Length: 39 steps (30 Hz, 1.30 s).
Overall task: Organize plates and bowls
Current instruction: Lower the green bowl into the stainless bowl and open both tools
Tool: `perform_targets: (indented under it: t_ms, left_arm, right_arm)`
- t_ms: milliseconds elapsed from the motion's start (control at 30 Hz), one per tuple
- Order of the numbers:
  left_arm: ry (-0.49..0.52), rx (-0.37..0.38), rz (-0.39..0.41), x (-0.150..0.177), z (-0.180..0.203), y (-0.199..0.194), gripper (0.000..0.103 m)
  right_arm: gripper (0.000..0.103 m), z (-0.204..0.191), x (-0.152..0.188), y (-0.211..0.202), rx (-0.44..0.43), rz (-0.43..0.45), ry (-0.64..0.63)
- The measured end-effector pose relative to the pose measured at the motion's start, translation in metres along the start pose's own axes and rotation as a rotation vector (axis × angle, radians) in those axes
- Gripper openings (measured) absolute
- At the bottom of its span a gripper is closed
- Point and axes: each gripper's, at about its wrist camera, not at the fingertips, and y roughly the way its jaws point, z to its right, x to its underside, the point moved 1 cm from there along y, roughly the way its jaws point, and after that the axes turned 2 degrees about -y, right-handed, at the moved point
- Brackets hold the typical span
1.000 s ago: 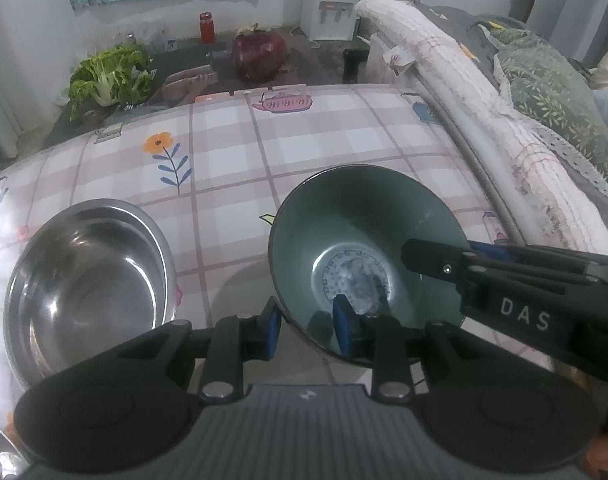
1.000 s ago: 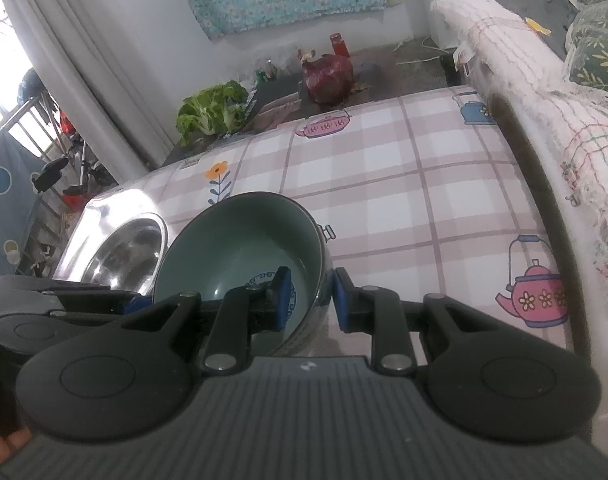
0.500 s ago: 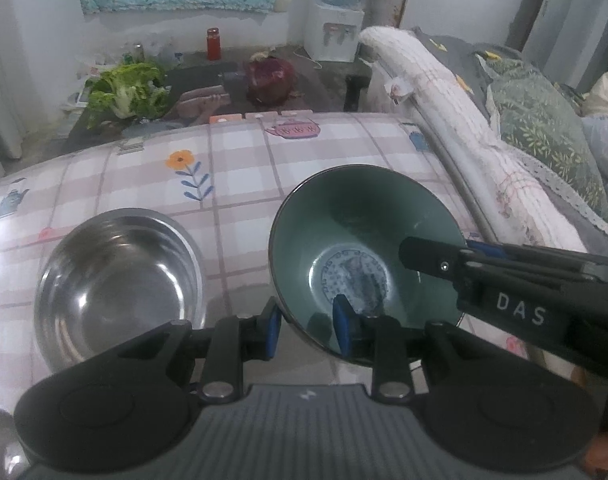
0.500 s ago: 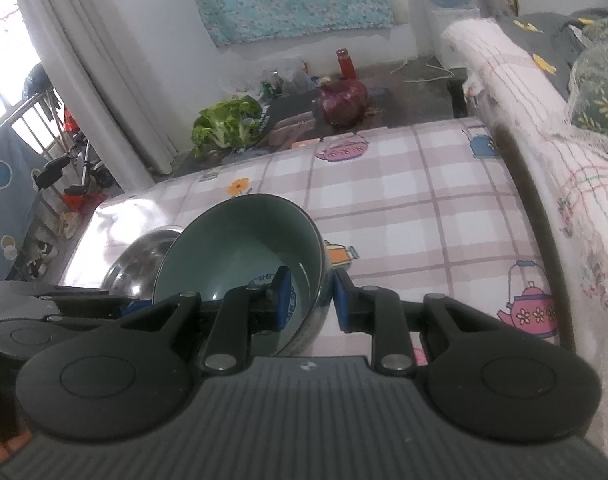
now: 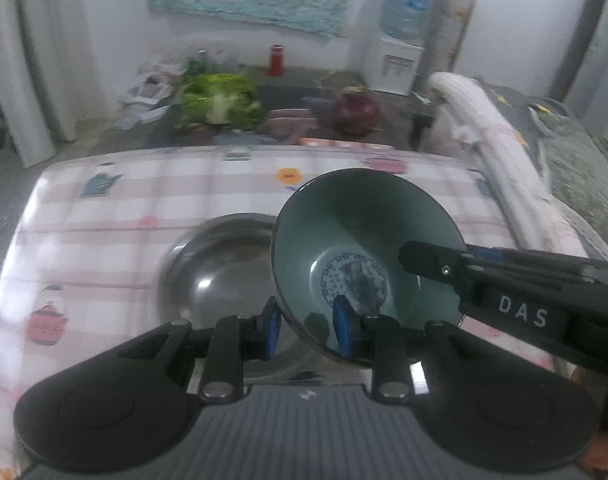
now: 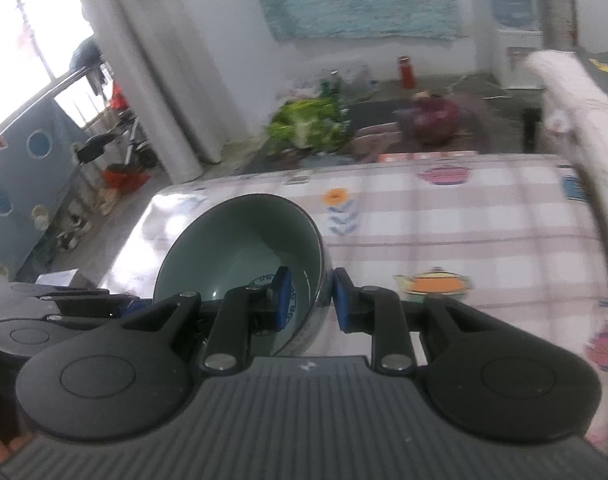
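A green ceramic bowl [image 5: 364, 256] with a blue pattern in its bottom is held in the air by both grippers. My left gripper [image 5: 306, 326] is shut on its near rim. My right gripper [image 6: 311, 300] is shut on its right rim; it also shows in the left wrist view [image 5: 444, 268], reaching in from the right. The bowl [image 6: 240, 256] hangs above the table, tilted. A steel bowl [image 5: 220, 268] sits on the checked tablecloth [image 5: 144, 208] just left of and below the green bowl, partly hidden by it.
A rolled white quilt [image 5: 488, 128] and cushions run along the table's right side. Beyond the far edge are green vegetables [image 5: 220, 100], a dark red round object [image 5: 356, 110], a red bottle [image 5: 276, 60] and a water dispenser [image 5: 400, 56].
Both grippers have carried the green bowl upward and to the left. It now overlaps the right side of the steel bowl in the left wrist view. The views are blurred by motion.
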Motion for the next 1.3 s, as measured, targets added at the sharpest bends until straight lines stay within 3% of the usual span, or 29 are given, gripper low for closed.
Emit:
perform_targets:
  t_ms: [200, 333, 533, 867, 1067, 1133, 1167, 1300]
  left_arm:
    - [-0.056, -0.056, -0.021, -0.003, -0.043, 0.015, 0.029]
    - [-0.073, -0.072, -0.078, -0.004, -0.063, 0.042, 0.029]
    - [-0.061, -0.078, -0.139, 0.001, -0.069, 0.076, 0.029]
    - [-0.054, -0.080, -0.137, 0.003, -0.074, 0.082, 0.029]
    - [-0.042, -0.088, -0.086, 0.001, -0.076, 0.058, 0.037]
    - [-0.058, -0.079, -0.071, 0.002, -0.082, 0.046, 0.046]
    - [-0.070, -0.071, -0.062, 0.003, -0.086, 0.041, 0.053]
    - [-0.089, -0.053, -0.016, 0.014, -0.098, 0.015, 0.060]
  right_arm:
    - [0.022, -0.031, -0.005, 0.040, -0.057, -0.064, -0.013]
    - [0.022, -0.045, -0.001, 0.069, -0.057, -0.109, -0.026]
    - [0.022, -0.043, 0.009, 0.107, -0.014, -0.167, -0.032]
    - [0.024, -0.040, 0.015, 0.136, -0.001, -0.182, -0.046]
    - [0.041, -0.043, 0.015, 0.135, -0.011, -0.187, -0.041]
    - [0.050, -0.043, 0.013, 0.135, -0.034, -0.189, -0.016]
    - [0.056, -0.043, 0.013, 0.134, -0.045, -0.189, -0.002]
    - [0.093, -0.051, 0.014, 0.129, -0.070, -0.178, 0.015]
